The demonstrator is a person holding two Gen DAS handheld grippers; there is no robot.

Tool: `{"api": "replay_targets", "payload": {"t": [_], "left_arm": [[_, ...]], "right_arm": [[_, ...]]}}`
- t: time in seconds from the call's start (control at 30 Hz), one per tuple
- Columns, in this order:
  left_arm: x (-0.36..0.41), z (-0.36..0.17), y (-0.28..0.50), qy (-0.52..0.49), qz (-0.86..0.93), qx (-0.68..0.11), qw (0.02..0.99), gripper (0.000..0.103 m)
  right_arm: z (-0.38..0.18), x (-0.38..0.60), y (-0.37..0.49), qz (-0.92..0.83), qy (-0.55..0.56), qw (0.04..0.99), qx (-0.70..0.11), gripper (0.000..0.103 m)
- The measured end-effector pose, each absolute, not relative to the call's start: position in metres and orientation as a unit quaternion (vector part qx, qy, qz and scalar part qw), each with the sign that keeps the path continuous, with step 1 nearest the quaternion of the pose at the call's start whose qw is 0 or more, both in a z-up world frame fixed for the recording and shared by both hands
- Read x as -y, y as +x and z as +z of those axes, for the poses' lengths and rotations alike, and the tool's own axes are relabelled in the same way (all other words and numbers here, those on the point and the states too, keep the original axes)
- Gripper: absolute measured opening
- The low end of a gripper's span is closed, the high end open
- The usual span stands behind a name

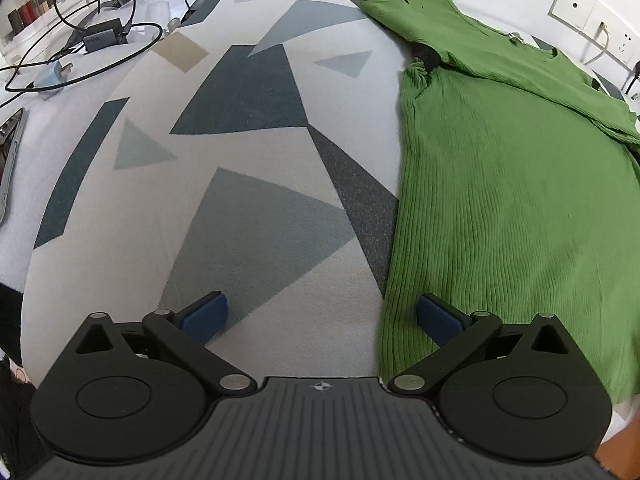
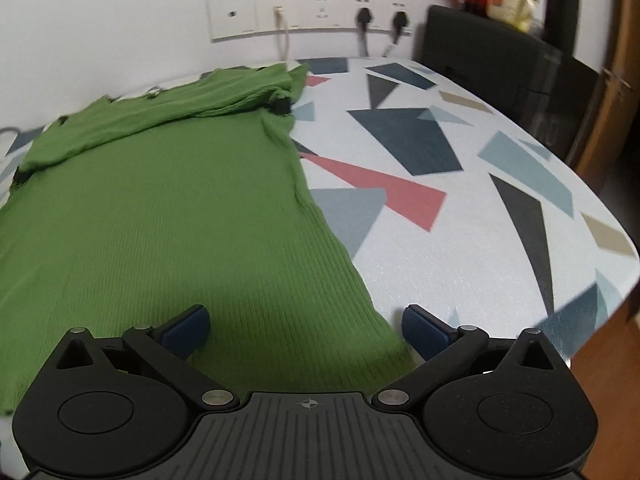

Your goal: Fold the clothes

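A green ribbed garment (image 1: 500,184) lies flat on a table covered with a geometric-patterned cloth (image 1: 240,152). Its far part is folded over across the top, with a small black piece at the fold. My left gripper (image 1: 322,318) is open and empty, low at the garment's near left corner, with its right pad over the fabric edge. In the right wrist view the garment (image 2: 160,208) fills the left half. My right gripper (image 2: 306,330) is open and empty, straddling the garment's near right corner.
Cables and a charger (image 1: 100,36) lie at the table's far left. Wall sockets (image 2: 312,12) with plugged cords sit behind the table. A dark chair (image 2: 500,80) stands at the far right. The table's right edge (image 2: 616,280) curves close.
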State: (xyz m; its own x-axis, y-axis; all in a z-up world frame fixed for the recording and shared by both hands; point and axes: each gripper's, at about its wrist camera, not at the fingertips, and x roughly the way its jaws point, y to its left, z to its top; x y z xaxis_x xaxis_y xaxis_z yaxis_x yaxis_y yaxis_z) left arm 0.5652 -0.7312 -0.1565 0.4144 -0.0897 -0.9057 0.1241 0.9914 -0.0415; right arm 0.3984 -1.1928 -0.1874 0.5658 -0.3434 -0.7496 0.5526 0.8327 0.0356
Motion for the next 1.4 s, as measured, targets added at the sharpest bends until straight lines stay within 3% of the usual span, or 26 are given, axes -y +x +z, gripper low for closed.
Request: {"api": "replay_targets", "payload": {"t": [0.23,0.27,0.33,0.47,0.53,0.57,0.6,0.63,0.7,0.77,0.83,0.87,1.1,1.4], "left_arm": [[0.732,-0.155,0.569,0.023,-0.067,-0.551,0.831,0.102],[0.733,-0.152,0.568,0.019,-0.063,-0.558,0.828,0.097],[0.739,-0.146,0.559,0.019,-0.086,-0.553,0.828,0.078],[0.753,-0.143,0.535,0.033,-0.135,-0.552,0.822,0.075],[0.762,-0.146,0.524,0.073,-0.134,-0.541,0.827,0.071],[0.764,-0.145,0.519,0.075,-0.137,-0.536,0.830,0.064],[0.766,-0.143,0.514,0.075,-0.139,-0.532,0.832,0.048],[0.768,-0.142,0.509,0.075,-0.142,-0.527,0.834,0.039],[0.767,-0.141,0.506,0.066,-0.137,-0.525,0.838,0.030],[0.765,-0.140,0.506,0.048,-0.129,-0.523,0.841,0.015],[0.762,-0.139,0.507,0.034,-0.133,-0.524,0.840,0.008],[0.761,-0.139,0.506,0.030,-0.136,-0.524,0.840,0.007],[0.746,-0.101,0.486,0.029,-0.137,-0.450,0.882,0.006],[0.721,-0.099,0.432,0.032,-0.185,-0.445,0.876,0.006]], "right_arm": [[-0.188,1.193,0.397,-0.249,0.130,0.877,-0.389,0.102],[-0.187,1.195,0.399,-0.247,0.131,0.875,-0.395,0.102],[-0.184,1.199,0.402,-0.239,0.135,0.870,-0.409,0.102],[-0.180,1.204,0.393,-0.232,0.153,0.870,-0.407,0.100],[-0.177,1.207,0.387,-0.230,0.163,0.870,-0.404,0.090],[-0.176,1.207,0.384,-0.232,0.164,0.871,-0.402,0.078],[-0.175,1.207,0.380,-0.240,0.162,0.871,-0.398,0.066],[-0.174,1.207,0.375,-0.248,0.164,0.870,-0.393,0.061],[-0.174,1.209,0.367,-0.257,0.171,0.870,-0.385,0.049],[-0.173,1.210,0.362,-0.258,0.175,0.870,-0.383,0.043],[-0.172,1.208,0.360,-0.246,0.175,0.872,-0.385,0.026],[-0.172,1.206,0.360,-0.229,0.175,0.876,-0.388,0.010],[-0.157,1.202,0.353,-0.173,0.218,0.878,-0.390,0.007],[-0.119,1.191,0.301,-0.167,0.253,0.864,-0.401,0.007]]}}
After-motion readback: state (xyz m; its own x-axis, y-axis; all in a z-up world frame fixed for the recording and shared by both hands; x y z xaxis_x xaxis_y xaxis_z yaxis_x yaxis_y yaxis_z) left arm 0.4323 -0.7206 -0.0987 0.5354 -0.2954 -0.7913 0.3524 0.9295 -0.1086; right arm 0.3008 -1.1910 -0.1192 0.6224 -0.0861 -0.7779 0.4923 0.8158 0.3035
